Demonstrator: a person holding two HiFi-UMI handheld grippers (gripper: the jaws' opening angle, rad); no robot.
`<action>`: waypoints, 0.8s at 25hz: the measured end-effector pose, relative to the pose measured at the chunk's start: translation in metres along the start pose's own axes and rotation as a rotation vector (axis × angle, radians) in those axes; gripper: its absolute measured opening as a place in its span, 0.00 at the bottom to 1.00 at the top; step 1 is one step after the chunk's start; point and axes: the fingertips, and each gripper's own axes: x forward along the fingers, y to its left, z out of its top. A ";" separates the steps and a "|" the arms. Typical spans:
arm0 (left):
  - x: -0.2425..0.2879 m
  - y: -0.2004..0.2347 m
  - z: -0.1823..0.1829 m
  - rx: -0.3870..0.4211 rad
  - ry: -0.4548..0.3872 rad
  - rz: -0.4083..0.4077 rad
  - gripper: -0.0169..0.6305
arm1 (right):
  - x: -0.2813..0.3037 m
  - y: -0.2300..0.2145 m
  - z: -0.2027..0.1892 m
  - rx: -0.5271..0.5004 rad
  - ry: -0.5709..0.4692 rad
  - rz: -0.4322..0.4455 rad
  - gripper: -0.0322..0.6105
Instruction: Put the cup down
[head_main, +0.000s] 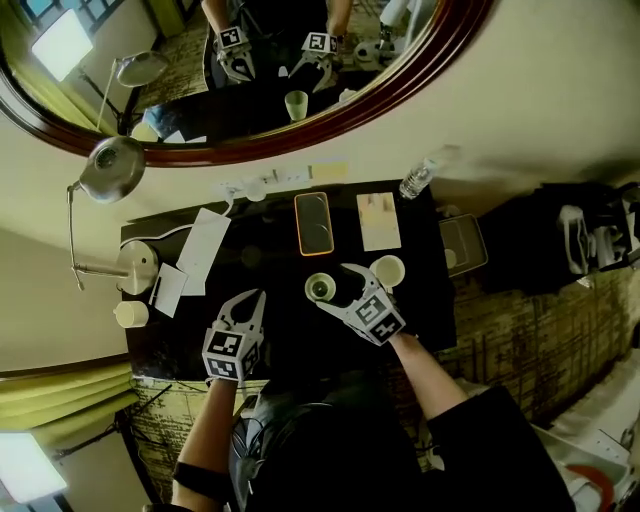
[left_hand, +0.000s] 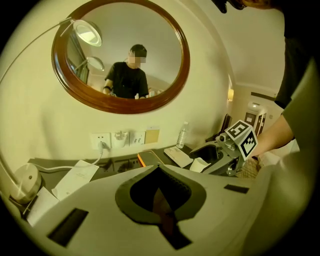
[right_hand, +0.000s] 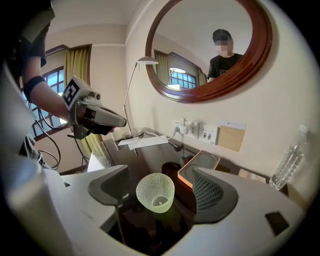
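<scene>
Right gripper (right_hand: 159, 174) jaws, spread wide in my hand, flank the green dimpled cup (right_hand: 155, 192) without touching it; it stands upright on the dark table (head_main: 290, 342). From my head camera, an orange-cased phone (head_main: 314, 222) lies at the green cup's 12 o'clock and a white cup (head_main: 388, 270) at 3 o'clock. My left gripper (head_main: 248, 300), jaws pressed together on nothing, is at 9 o'clock.

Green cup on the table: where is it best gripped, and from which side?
Take the cup by its wall just under the rim, from the near side, as the open right gripper straddles it. It stands upright and round, narrowing toward the base, so a lower grip would likely slip.
</scene>
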 end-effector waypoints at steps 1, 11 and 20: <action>0.000 0.001 0.003 0.002 -0.007 -0.003 0.04 | -0.005 -0.005 0.002 0.001 -0.010 -0.015 0.71; 0.001 -0.004 0.023 -0.017 -0.048 -0.064 0.04 | -0.109 -0.055 0.011 0.139 -0.091 -0.266 0.36; 0.012 -0.021 0.032 0.005 -0.086 -0.143 0.04 | -0.193 -0.092 -0.029 0.288 -0.117 -0.500 0.05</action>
